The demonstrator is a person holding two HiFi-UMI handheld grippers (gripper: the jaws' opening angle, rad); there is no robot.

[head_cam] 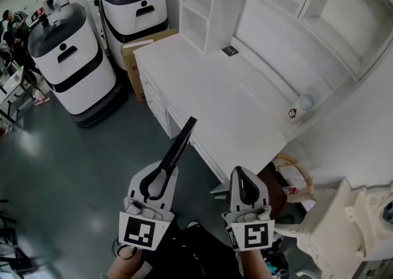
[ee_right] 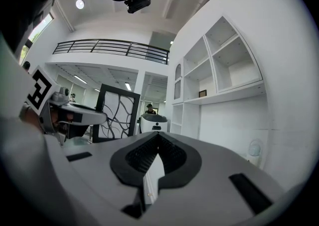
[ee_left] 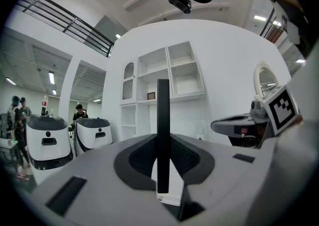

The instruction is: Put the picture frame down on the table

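The picture frame (head_cam: 180,145) is held edge-on in the air, just off the counter's (head_cam: 215,90) front edge and above the grey floor (head_cam: 73,173), its top end reaching toward that edge. The left gripper (head_cam: 161,174) is clamped on the frame's lower end. The right gripper (head_cam: 241,176), beside it and also off the counter's front, has its jaws closed together with nothing between them. Shelves (head_cam: 199,7) rise at the back of the counter, and 2 white machines (head_cam: 70,62) stand beyond its far end.
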